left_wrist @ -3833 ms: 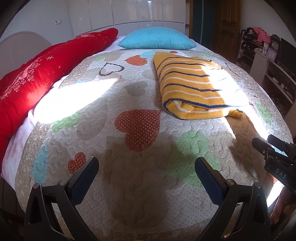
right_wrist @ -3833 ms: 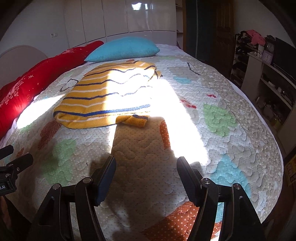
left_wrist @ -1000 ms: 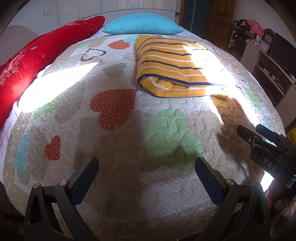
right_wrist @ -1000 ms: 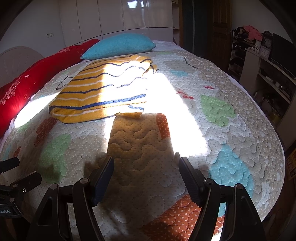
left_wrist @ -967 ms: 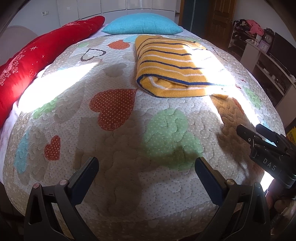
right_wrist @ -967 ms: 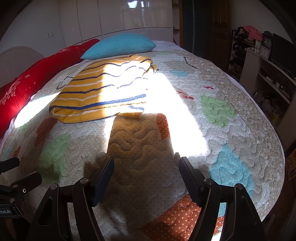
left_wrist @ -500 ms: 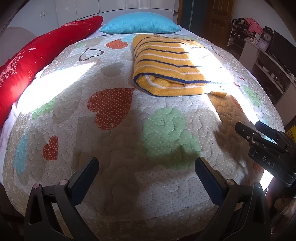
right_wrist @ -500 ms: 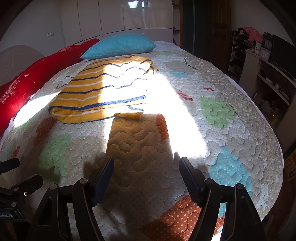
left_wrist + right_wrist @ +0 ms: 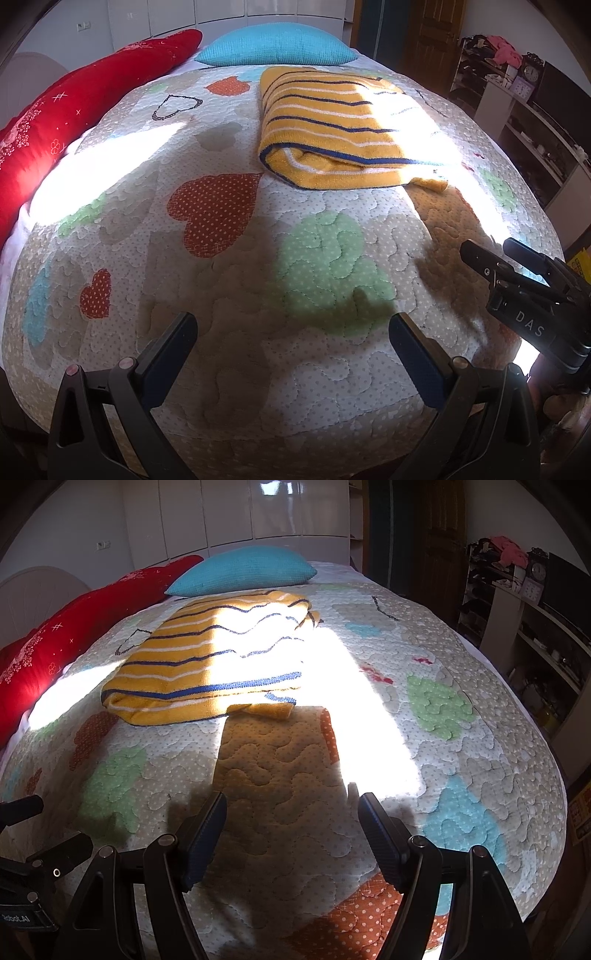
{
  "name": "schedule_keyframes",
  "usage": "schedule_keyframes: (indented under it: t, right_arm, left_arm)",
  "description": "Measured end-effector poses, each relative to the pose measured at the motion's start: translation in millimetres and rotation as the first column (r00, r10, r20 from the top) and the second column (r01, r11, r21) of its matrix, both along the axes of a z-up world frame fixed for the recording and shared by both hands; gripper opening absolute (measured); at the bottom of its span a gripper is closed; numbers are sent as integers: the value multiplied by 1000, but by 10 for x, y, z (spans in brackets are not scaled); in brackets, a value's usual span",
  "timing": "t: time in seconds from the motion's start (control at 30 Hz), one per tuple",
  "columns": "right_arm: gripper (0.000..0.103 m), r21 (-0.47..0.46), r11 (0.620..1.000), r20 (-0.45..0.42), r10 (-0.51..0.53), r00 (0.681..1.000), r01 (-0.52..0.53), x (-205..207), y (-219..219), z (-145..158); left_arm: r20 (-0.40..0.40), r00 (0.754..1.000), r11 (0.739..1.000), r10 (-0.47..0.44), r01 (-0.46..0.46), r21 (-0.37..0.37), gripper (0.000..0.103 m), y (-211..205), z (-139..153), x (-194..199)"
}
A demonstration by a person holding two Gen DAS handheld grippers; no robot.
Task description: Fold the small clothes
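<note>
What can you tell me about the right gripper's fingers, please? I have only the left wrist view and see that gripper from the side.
Observer: In the right wrist view, the right gripper is open, with nothing between its fingers; only the quilt shows past them.
Operator: Thank you. Is it touching the striped sweater?
Observer: No. The striped sweater lies farther up the bed, and a shaded stretch of quilt separates its near edge from the fingertips.
</note>
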State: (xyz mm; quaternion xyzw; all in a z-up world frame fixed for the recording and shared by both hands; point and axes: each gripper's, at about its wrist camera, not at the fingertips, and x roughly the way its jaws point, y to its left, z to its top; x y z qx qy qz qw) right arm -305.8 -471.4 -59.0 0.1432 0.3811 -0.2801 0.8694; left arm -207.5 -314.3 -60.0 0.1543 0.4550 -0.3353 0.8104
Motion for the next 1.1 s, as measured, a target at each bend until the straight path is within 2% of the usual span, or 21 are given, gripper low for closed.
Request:
schedule_keyframes:
  t: [1.1]
  right_arm:
    - [80,7,1000,3,8,1000,-9,3,64,-52]
  left_arm:
    - [-23,1000,1000,-1,1,6,103,-11,-84,-43]
